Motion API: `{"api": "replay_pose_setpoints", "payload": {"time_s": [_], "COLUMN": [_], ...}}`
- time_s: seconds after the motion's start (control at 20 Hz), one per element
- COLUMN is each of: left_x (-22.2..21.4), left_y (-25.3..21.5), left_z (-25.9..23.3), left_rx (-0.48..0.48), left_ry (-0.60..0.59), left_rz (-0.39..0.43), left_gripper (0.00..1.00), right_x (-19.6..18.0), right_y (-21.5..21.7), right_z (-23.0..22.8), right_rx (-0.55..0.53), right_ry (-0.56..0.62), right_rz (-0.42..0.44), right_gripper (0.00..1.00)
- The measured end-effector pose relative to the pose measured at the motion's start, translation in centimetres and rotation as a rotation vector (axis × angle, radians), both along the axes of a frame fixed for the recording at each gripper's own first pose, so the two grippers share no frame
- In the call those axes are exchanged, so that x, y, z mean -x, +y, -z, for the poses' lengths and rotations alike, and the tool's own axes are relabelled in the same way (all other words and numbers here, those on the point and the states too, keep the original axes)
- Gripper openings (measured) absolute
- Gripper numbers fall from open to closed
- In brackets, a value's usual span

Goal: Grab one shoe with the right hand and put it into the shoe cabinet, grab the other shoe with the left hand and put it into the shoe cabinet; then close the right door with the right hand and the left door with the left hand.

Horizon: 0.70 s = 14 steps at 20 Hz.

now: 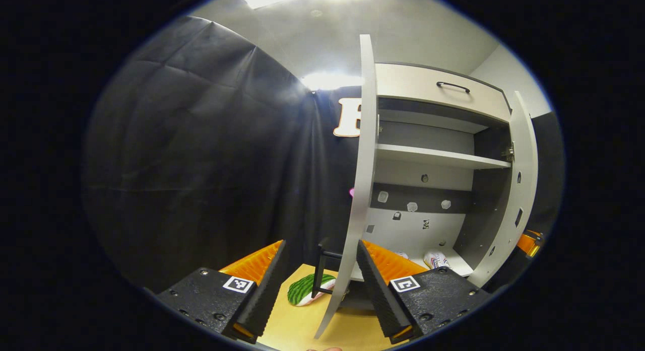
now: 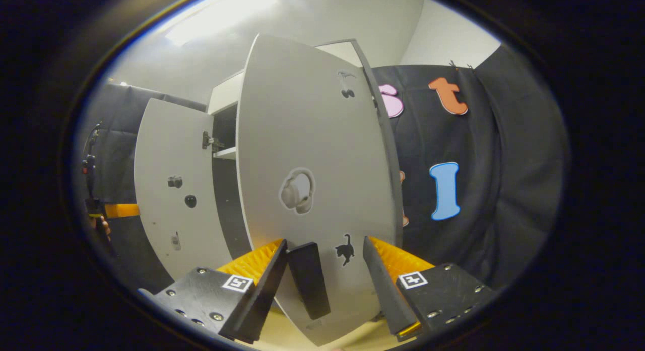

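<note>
Shoes: one white shoe [image 1: 437, 259] lies on the bottom shelf of the shoe cabinet [image 1: 443, 96], toward its right-hand side in the left gripper view; a second pale shape just beside it, half hidden behind a finger, is probably the other shoe. Loading looks done; both doors not yet closed.

Left gripper [image 1: 322, 263]: released, fingers spread, nothing between the pads. The left door [image 1: 359, 190] stands edge-on directly ahead, its thin edge passing between the two fingers, its black handle [image 1: 322, 270] in the gap. A green-striped object [image 1: 307, 289] lies on the wooden surface [image 1: 297, 328] beyond the door's near edge.

Right gripper [image 2: 325, 260]: also released, fingers wide apart. The right door [image 2: 312, 190] fills the space ahead, outer face toward the camera, its dark handle [image 2: 308, 278] hanging between the fingers; contact cannot be told. The left door's inner face [image 2: 171, 190] shows farther off, with the other gripper [image 2: 118, 210] at its far edge.

Judgement: right door is the step in hand. The door's long axis is upright; the hinge side lies toward the cabinet, so a push on the outer face near the handle should swing it shut. Risk: swing path may meet the still-open left door.
</note>
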<state>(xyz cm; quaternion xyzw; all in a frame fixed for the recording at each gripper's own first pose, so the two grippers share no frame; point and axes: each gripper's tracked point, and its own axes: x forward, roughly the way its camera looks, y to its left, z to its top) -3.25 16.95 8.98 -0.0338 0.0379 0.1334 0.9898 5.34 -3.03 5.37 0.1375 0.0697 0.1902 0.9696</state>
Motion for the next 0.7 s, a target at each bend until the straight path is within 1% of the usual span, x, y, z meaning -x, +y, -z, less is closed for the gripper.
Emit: {"api": "replay_pose_setpoints", "payload": {"time_s": [0.05, 0.1, 0.15, 0.25, 0.3, 0.35, 0.55, 0.7], "left_x": [0.1, 0.2, 0.3, 0.5, 0.6, 0.7, 1.2, 0.9], "left_y": [0.0, -0.2, -0.3, 0.0, 0.1, 0.2, 1.2, 2.0], "left_z": [-0.1, -0.1, -0.1, 0.0, 0.0, 0.0, -0.6, 0.1], "left_rx": [0.002, 0.010, 0.019, 0.024, 0.025, 0.024, 0.030, 0.042], "left_ry": [-0.001, -0.001, 0.000, -0.001, -0.001, -0.001, -0.017, -0.007], "left_rz": [0.002, 0.007, 0.011, 0.011, 0.009, 0.007, -0.005, -0.012], "left_gripper": [0.82, 0.82, 0.82, 0.83, 0.82, 0.82, 0.83, 0.83], "right_x": [-0.3, -0.4, 0.0, -0.1, 0.0, 0.1, 0.4, 0.7], "right_y": [0.7, 1.5, 2.5, 3.7, 4.1, 4.5, 5.3, 5.2], "right_z": [0.1, 0.0, -0.2, -0.5, -0.7, -0.8, -0.5, -0.8], "right_rx": [0.000, -0.004, -0.011, -0.015, -0.013, -0.010, 0.000, -0.003], "right_ry": [0.001, -0.004, -0.010, -0.022, -0.030, -0.034, -0.029, -0.032], "right_rz": [-0.011, -0.023, -0.038, -0.059, -0.066, -0.073, -0.088, -0.083], "right_gripper": [0.89, 0.86, 0.90, 0.90, 0.86, 0.90, 0.89, 0.90]}}
